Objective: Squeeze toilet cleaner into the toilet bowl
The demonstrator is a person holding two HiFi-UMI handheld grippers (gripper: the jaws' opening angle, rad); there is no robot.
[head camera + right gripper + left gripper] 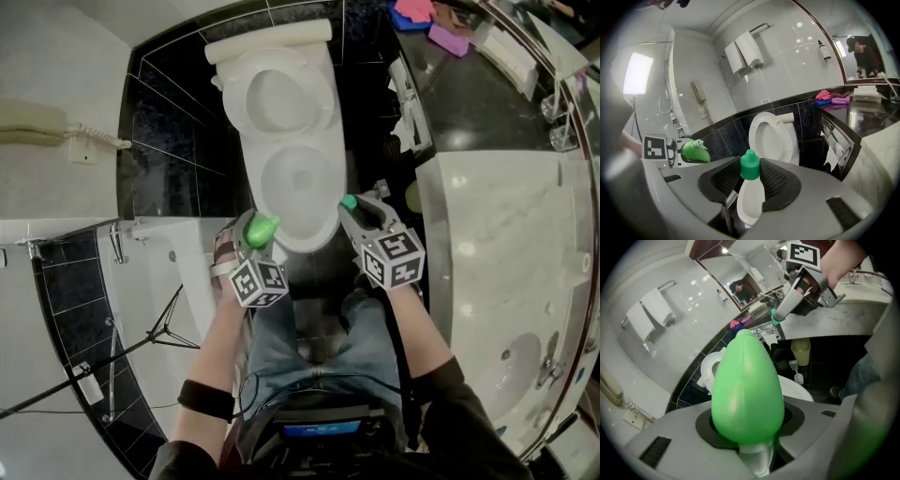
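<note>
The white toilet stands ahead with its lid and seat raised; it also shows in the right gripper view. My left gripper hovers at the bowl's near left rim, shut on a green pear-shaped bottle that points toward the bowl. That green bottle shows at the left of the right gripper view too. My right gripper is at the bowl's near right rim, shut on a small white bottle with a green cap. The two grippers are apart.
A marble sink counter runs along the right. A yellowish pot stands on the dark floor beside the toilet. A wall phone hangs at left, a tripod stands at lower left. The person's jeans-clad legs are below the bowl.
</note>
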